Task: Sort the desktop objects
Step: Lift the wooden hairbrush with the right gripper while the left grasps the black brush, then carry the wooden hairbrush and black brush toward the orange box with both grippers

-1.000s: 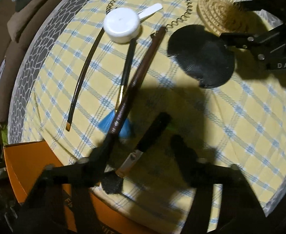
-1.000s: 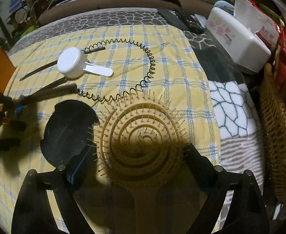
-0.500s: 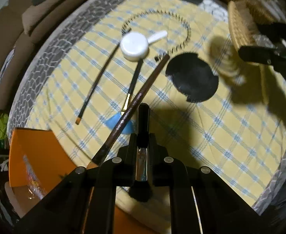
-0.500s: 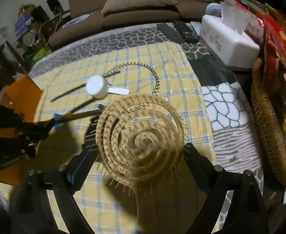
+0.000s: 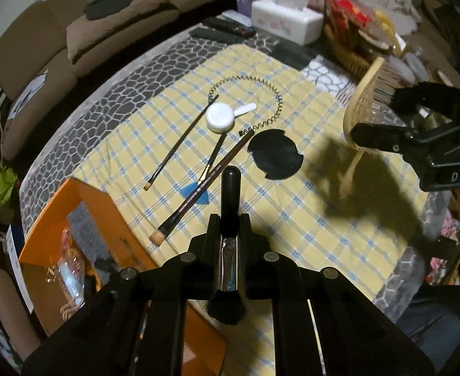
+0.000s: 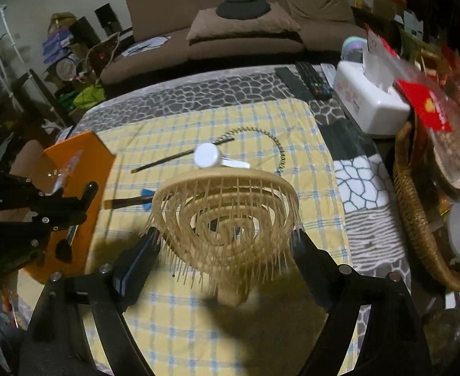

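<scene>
Both the black makeup brush (image 5: 230,213) and the spiral hairbrush (image 6: 226,216) have been lifted off the cloth.

Two steep wrist views, shared tablecloth (image 5: 292,206)

A black makeup brush (image 5: 230,250) with a silver ferrule is clamped handle-forward. The tan spiral hairbrush (image 6: 226,216) hangs above the cloth (bristles down, somewhat blurred). Thin brushes (image 5: 181,141), white scoop (image 5: 220,117), coil headband (image 5: 261,94) and black disc (image 5: 275,153) lie on yellow check.

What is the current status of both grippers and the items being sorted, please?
Left gripper shut on black makeup brush. Right gripper shut on spiral hairbrush, jaws just closing. Both lifted clear of yellow cloth. Nothing in the way.
</scene>
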{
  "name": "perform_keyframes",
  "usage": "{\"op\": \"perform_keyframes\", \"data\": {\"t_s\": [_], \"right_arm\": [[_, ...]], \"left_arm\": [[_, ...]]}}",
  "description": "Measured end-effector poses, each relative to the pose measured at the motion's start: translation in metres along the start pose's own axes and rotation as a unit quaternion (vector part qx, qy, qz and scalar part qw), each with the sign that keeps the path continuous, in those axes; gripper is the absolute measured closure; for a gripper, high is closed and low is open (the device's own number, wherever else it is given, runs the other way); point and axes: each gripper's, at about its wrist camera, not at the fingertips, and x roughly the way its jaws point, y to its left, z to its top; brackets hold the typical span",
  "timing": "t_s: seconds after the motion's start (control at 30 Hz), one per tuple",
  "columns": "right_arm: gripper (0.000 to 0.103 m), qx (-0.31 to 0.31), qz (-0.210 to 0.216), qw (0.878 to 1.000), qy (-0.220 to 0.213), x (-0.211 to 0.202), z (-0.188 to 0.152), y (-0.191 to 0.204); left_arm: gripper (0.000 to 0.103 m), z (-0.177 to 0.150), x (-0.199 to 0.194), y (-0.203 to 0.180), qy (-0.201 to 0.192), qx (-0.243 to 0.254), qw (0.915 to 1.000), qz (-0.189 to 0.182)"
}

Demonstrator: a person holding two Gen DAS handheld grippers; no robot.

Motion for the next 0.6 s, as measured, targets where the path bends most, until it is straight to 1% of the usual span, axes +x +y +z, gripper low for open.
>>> {"op": "perform_keyframes", "data": {"t_s": [0.07, 0.17, 0.43, 0.6], "right_arm": [[0.017, -0.006, 0.001, 1.000, -0.004, -0.011, 0.000, 0.009], [0.017, -0.011, 0.004, 1.000, -0.011, -0.027, 0.002, 0.023], [0.017, -0.008, 0.021, 1.000, -0.015, -0.048, 0.000, 0.044], [0.017, -0.010, 0.028, 0.999, -0.016, -0.062, 0.000, 0.057]], "left_arm": [[0.092, -0.006, -0.015, 0.003, -0.010, -0.011, 0.9999, -0.007], [0.092, -0.013, -0.027, 0.004, -0.018, -0.018, 0.9996, -0.008], [0.092, -0.030, -0.035, -0.004, -0.026, -0.032, 0.9989, -0.020], [0.092, -0.039, -0.051, 0.002, -0.039, -0.045, 0.9980, -0.021]]}}
